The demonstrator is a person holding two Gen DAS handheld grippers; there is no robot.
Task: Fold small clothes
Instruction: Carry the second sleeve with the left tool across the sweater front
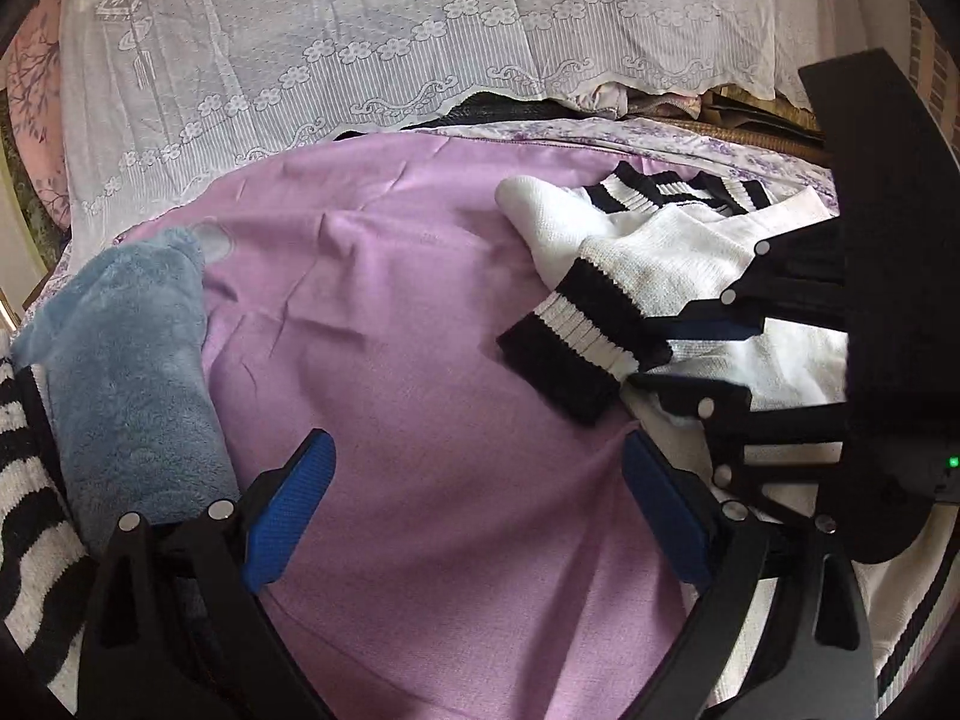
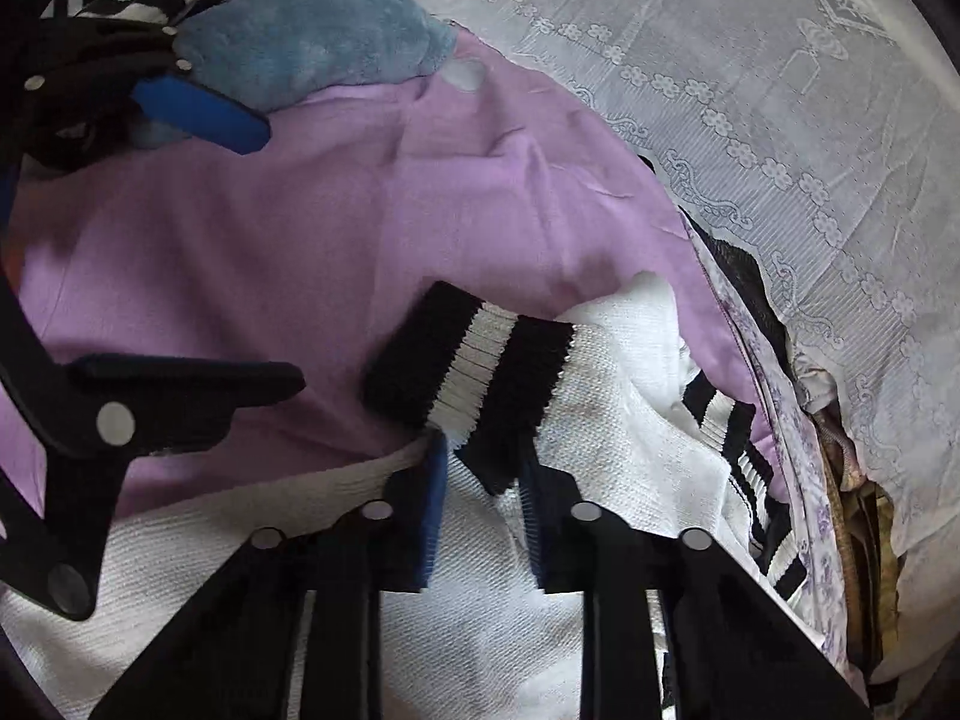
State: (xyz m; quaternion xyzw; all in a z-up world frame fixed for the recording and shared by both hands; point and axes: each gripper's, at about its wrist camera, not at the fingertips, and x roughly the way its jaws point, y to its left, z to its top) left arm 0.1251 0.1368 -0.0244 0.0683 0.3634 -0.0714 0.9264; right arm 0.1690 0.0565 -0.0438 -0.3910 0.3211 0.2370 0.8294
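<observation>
A white sock with a black-and-white striped cuff (image 1: 600, 324) lies on a purple cloth (image 1: 390, 330) at the right; in the right wrist view its cuff (image 2: 468, 354) points left. My right gripper (image 2: 480, 468) is shut on the sock just behind the cuff; it also shows in the left wrist view (image 1: 696, 348). My left gripper (image 1: 474, 468) is open and empty over bare purple cloth, left of the sock. More white striped socks (image 1: 678, 192) lie behind it.
A folded blue fleece item (image 1: 132, 360) and a black-and-white striped fuzzy sock (image 1: 24, 480) lie at the left. White lace fabric (image 1: 390, 36) covers the back. More white knit fabric (image 2: 210, 534) lies under my right gripper.
</observation>
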